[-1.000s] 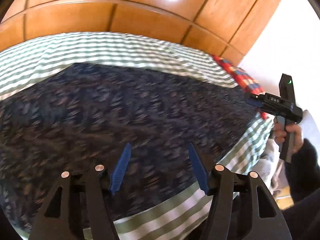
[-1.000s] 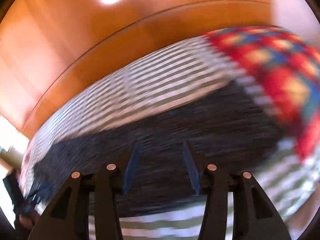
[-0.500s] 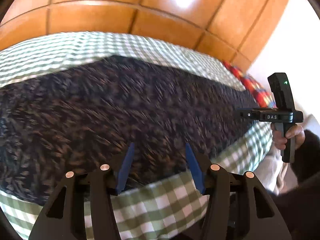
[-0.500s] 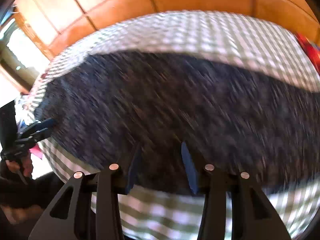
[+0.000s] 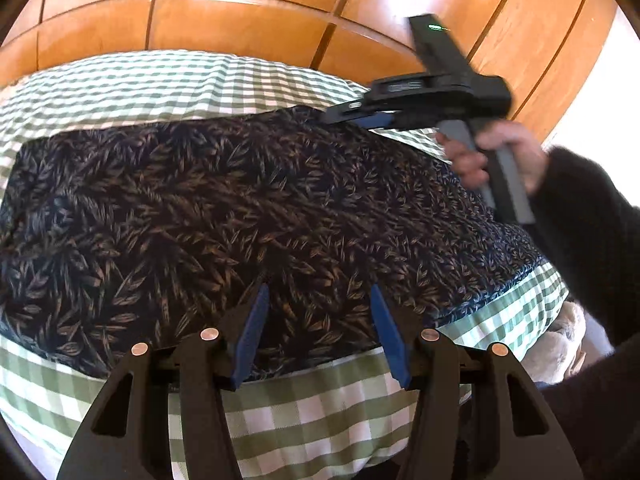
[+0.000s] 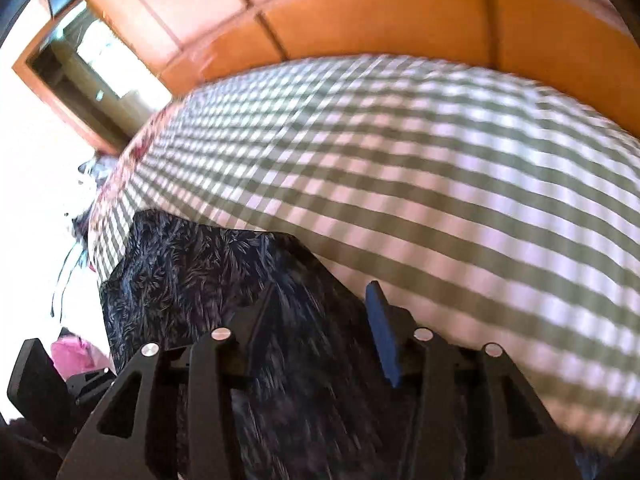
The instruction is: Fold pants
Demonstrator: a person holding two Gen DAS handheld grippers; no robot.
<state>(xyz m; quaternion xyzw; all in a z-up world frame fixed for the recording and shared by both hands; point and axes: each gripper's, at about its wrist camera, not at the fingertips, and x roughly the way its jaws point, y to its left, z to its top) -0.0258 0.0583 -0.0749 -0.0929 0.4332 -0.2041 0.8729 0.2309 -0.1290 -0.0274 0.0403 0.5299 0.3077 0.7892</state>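
right gripper (image 6: 320, 332) now reaches far edge of dark leaf-print fabric pants (image 5: 248, 216), fingers spread | left gripper (image 5: 318, 328) spread, hovering | fold starting

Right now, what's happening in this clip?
A person is folding dark leaf-print pants spread on a green checked bedspread. The left tool hangs open over the pants' near edge, holding nothing. The right tool is open at the far edge of the pants, with cloth between its fingers but not clamped. No fold has been made that I can see.
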